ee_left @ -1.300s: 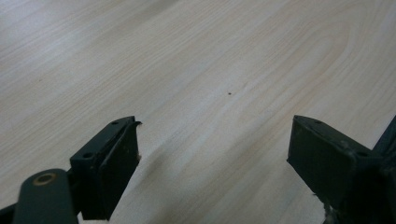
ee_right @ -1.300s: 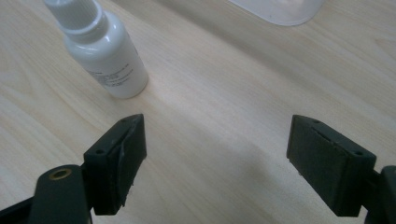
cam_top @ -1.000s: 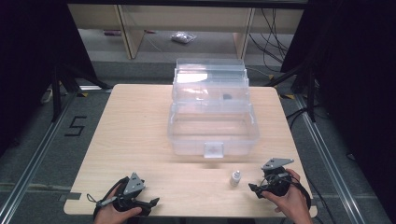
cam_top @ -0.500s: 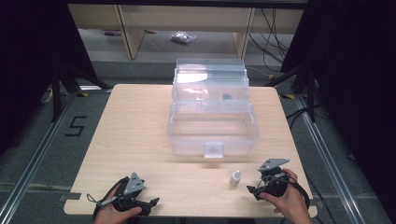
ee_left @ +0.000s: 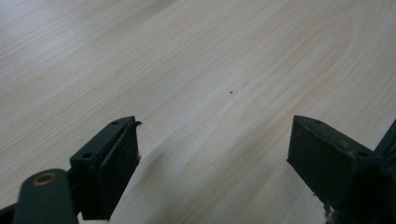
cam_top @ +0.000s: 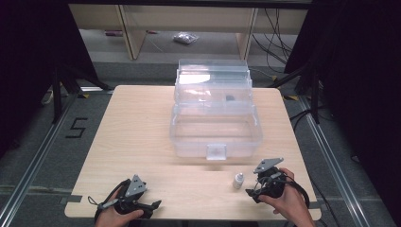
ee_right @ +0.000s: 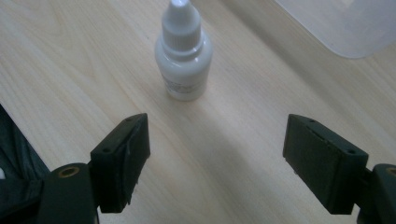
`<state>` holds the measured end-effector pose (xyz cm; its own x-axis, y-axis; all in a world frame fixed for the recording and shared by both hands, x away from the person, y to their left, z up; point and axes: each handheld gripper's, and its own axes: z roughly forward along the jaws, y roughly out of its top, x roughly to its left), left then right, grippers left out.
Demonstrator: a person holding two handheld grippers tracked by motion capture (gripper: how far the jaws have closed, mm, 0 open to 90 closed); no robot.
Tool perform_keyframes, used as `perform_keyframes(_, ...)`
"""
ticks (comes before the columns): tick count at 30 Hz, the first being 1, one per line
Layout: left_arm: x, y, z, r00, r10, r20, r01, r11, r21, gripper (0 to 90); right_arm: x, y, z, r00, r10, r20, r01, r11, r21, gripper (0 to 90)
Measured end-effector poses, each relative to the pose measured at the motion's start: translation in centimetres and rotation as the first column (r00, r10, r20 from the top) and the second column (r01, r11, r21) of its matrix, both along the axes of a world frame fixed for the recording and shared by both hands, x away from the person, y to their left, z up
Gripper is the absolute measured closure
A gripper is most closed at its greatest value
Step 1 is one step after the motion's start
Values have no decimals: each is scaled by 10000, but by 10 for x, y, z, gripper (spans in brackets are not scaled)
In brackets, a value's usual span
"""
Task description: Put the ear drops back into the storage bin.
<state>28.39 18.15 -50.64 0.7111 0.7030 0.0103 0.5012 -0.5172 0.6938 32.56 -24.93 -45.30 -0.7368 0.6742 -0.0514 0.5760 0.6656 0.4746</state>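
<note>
Your right tool (cam_top: 252, 190) has just been narrowing its jaws, still spread, nothing between them. Dropper bottle (ee_right: 182, 52) stands upright on the worktop (cam_top: 142, 132) just ahead, near the clear box (cam_top: 215, 130). Left tool (cam_top: 150, 206) spread, idle. Looks like pre-grasp alignment.

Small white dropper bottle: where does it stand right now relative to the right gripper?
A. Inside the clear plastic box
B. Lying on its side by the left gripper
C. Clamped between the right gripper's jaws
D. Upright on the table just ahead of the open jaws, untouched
D: the dropper bottle stands upright on the table, beyond the right gripper, whose jaws are apart and clear of it.
</note>
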Motion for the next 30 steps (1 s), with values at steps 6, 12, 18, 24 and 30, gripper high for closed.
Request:
perform_keyframes(6, 1, 3, 1, 9997, -221, -85, 224, 9993, 296, 158, 4, 15, 6, 9990, 388, -225, -402, 9973, -621, 262)
perform_keyframes(12, 1, 1, 0, 10000, 32, -52, -32, 10000, -18, 158, 10, 28, 11, 9959, 843, -318, -871, 9915, -969, 295)
perform_keyframes(18, 1, 1, 0, 10000, 28, -53, -28, 10000, 3, 158, 15, 39, 11, 9914, 1197, -535, -1258, 9836, -1294, 330)
perform_keyframes(24, 1, 1, 0, 10000, 41, -49, -41, 10000, -7, 158, 20, 47, 10, 9859, 1518, -706, -1615, 9733, -1629, 357)
perform_keyframes(30, 1, 1, 0, 10000, 44, -46, -44, 10000, -22, 158, 27, 53, 9, 9812, 1678, -956, -1834, 9649, -1880, 400)
